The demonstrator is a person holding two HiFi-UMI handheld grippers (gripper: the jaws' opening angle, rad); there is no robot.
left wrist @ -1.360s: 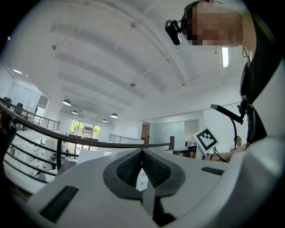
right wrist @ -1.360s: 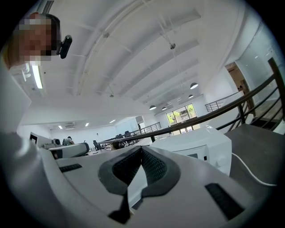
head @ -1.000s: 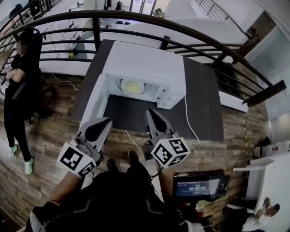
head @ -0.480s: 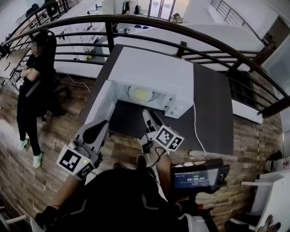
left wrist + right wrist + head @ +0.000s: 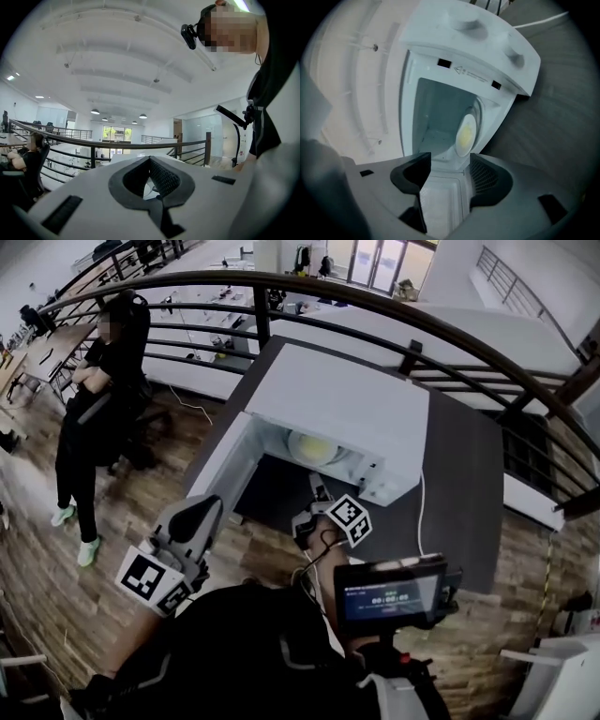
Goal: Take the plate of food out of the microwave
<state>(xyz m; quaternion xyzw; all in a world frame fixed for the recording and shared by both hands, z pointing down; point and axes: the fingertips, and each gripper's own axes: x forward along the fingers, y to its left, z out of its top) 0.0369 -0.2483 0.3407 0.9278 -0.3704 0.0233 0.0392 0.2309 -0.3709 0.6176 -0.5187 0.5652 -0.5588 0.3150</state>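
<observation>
Right tongs [image 5: 318, 487] dropped toward microwave [image 5: 347, 409] mouth, just spread wide, empty; plate [image 5: 314, 446] inside; left tongs [image 5: 212, 502] clenched.

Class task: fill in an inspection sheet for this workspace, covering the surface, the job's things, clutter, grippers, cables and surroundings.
Surface: dark table, bearing the microwave.
Job's things: the microwave is white, its door swung open; plate of food inside, the food yellow.
Clutter: nothing seen.
Grippers: right hand-held gripper faces the open microwave, jaws have just been opening, nothing between them; left hand-held gripper shut, empty, short of the table.
Cables: white cable runs from the microwave across the table.
Surroundings: black railing, wood floor, a person standing by.
</observation>
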